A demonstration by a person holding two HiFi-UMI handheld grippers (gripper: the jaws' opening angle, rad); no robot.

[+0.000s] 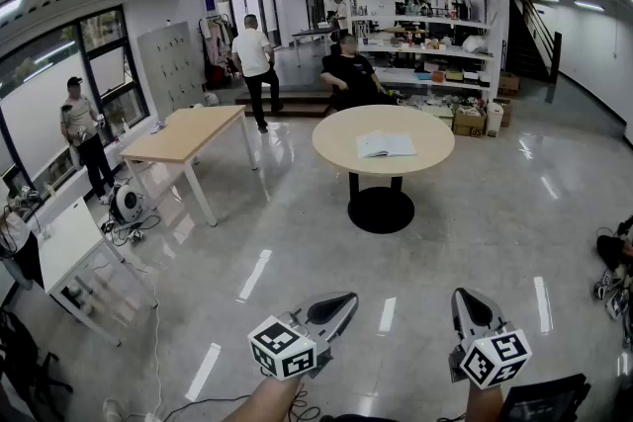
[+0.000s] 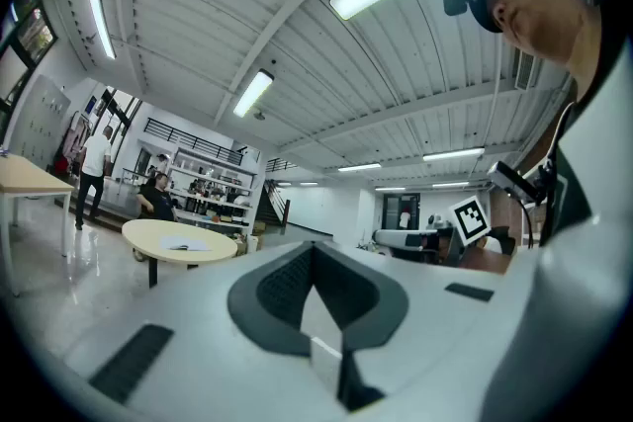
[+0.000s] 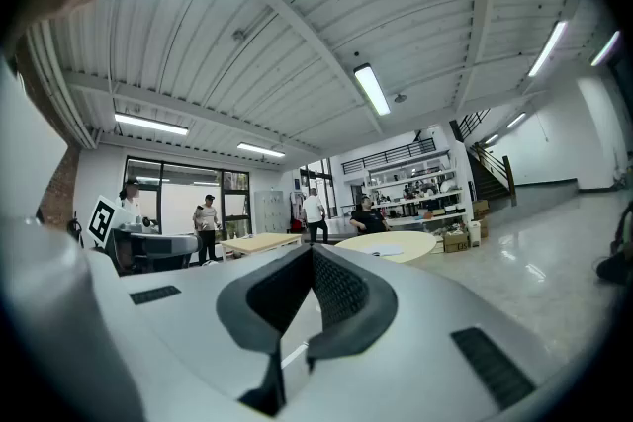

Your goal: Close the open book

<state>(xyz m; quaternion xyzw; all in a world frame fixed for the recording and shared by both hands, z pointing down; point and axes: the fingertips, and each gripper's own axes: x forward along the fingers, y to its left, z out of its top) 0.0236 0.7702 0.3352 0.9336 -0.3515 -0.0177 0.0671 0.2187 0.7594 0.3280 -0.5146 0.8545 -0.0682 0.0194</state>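
An open book (image 1: 386,145) lies flat on the round beige table (image 1: 336,145), which stands on a black pedestal across the shiny floor, far ahead of both grippers. My left gripper (image 1: 343,301) and right gripper (image 1: 464,297) sit low at the bottom of the head view, both shut and empty, pointing level toward the table. In the left gripper view the shut left gripper (image 2: 313,248) has the table (image 2: 213,244) and book (image 2: 184,245) small at left. In the right gripper view the shut right gripper (image 3: 313,252) has the table (image 3: 420,240) and book (image 3: 388,252) just right of its tip.
A person in black (image 1: 350,74) sits behind the round table. A long wooden table (image 1: 183,135) stands to the left, with a white desk (image 1: 61,247) and floor cables (image 1: 131,228) nearer. Two more people (image 1: 254,62) (image 1: 83,127) stand at back left. Shelves (image 1: 425,44) line the back; someone's shoes (image 1: 611,264) are at right.
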